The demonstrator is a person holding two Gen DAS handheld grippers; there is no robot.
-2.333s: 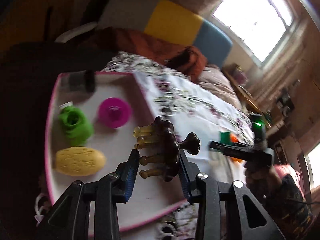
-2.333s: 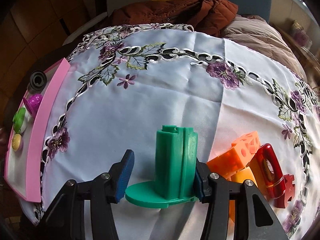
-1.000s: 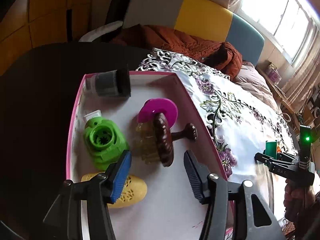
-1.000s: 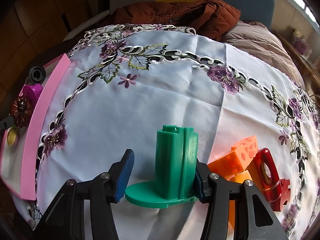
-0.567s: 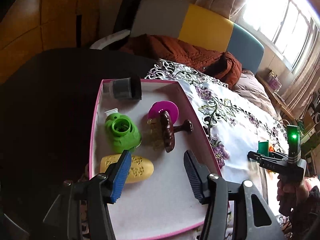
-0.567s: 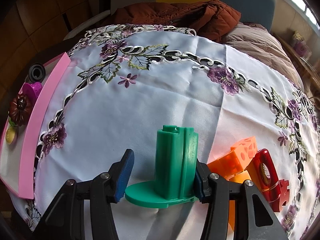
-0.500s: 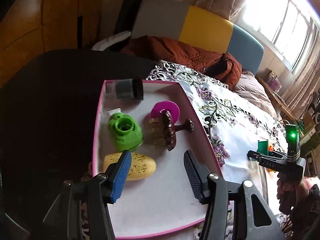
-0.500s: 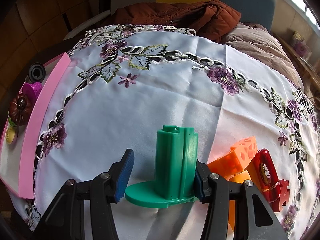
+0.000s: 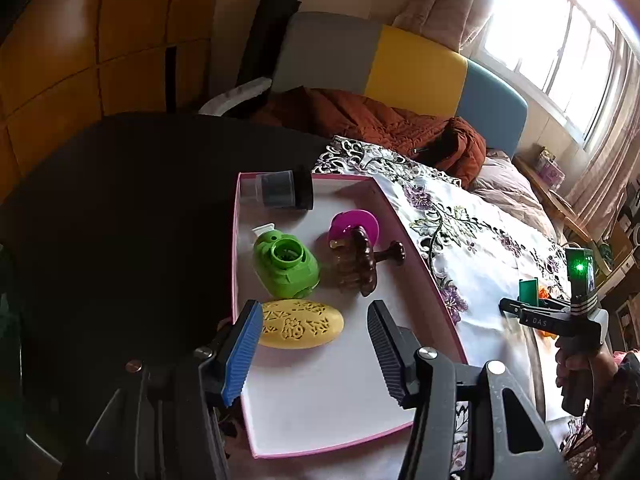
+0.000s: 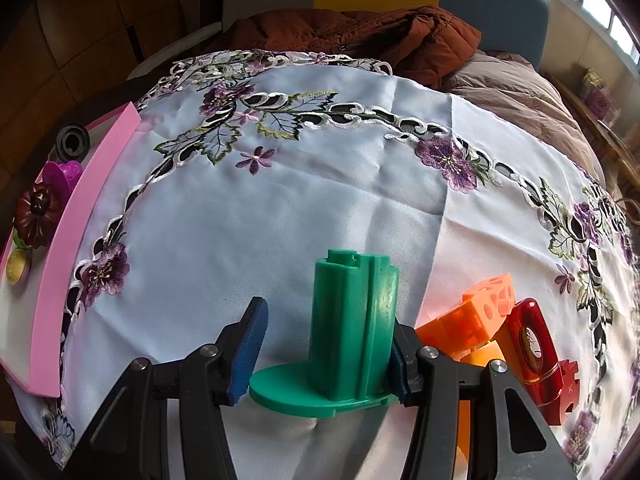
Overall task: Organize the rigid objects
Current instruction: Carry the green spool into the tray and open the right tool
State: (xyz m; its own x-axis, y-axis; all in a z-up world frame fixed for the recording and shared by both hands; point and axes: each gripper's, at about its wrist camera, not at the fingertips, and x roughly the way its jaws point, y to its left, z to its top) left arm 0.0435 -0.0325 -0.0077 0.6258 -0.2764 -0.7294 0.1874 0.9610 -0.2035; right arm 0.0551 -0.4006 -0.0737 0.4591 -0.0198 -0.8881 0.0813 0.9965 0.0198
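The green spool (image 10: 352,332) stands between the parted jaws of the right gripper (image 10: 324,356), touching only its right pad; apparently light, stiff and smooth, best clamped across the ribbed column, while the left gripper (image 9: 312,344) hangs open and empty above the pink tray (image 9: 436,292).

Amber wood-panelled wall (image 9: 80,48) stands ahead and to the left of the left hand-held gripper (image 9: 312,344). Straight ahead, beyond the dark round desk (image 9: 132,200) with its white embroidered floral tablecloth (image 10: 320,184), sits a sofa with grey, yellow and blue back panels (image 9: 408,68). A rust-brown quilted jacket (image 9: 380,124) lies on it. Ahead to the right, a bright multi-pane window (image 9: 560,36) with beige curtains (image 9: 440,4) admits strong daylight.
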